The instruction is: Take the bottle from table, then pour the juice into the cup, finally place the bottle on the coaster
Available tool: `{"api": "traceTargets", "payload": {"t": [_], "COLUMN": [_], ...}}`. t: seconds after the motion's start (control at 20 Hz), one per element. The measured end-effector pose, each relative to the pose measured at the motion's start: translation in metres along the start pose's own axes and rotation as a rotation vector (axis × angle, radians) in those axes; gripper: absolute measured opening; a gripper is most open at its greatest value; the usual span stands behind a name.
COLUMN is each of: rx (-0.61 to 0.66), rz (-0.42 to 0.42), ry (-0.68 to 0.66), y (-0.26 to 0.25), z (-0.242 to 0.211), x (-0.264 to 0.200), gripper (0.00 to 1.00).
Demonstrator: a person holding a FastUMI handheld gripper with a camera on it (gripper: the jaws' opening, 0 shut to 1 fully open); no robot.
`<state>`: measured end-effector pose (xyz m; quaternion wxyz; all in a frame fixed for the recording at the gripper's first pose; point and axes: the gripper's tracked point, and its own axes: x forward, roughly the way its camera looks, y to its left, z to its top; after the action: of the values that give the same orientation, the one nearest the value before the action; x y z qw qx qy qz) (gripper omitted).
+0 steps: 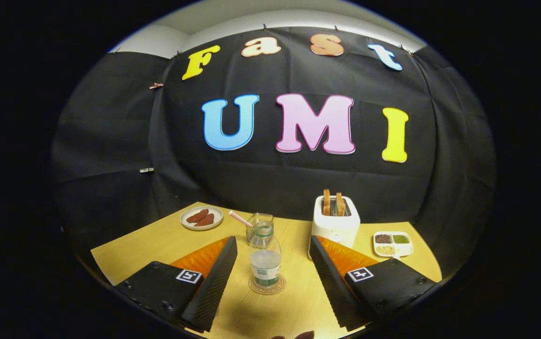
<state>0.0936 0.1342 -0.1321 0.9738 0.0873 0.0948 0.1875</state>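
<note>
The cup stands right behind the bottle, so its lower part is hidden and only the clear rim and upper wall show, with a striped straw leaning out of it. Whether the cup holds any juice is hard to make out. The bottle's label is too small to read, and the coaster beneath it shows only as a thin ring around the base. At the near edge of the surface a small dark shape is cut off and cannot be identified.

The surface is a light wooden top, and black cloth hangs behind it and to both sides as the booth's wall, with a pale ceiling strip above.

There is one bottle, upright on the one coaster, capped and partly filled with clear liquid. There is one cup, one straw, one round plate with two reddish-brown pieces on it, one white toaster with two slices of toast standing in its slots, and one small divided dish with three fillings.

The gripper is released: its fingers are spread wide apart, with the bottle standing between them and touching neither.
</note>
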Motion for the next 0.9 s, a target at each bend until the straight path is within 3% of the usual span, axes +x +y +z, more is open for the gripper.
{"api": "traceTargets", "payload": {"t": [0.35,0.6,0.9], "rx": [-0.062,-0.056,-0.085], "rz": [-0.110,-0.168,-0.174], "ry": [-0.067,-0.065,-0.078], "y": [-0.029,-0.033,-0.026], "z": [0.067,0.070,0.074], "x": [-0.069,-0.111,-0.134], "gripper": [0.95,0.95,0.95]}}
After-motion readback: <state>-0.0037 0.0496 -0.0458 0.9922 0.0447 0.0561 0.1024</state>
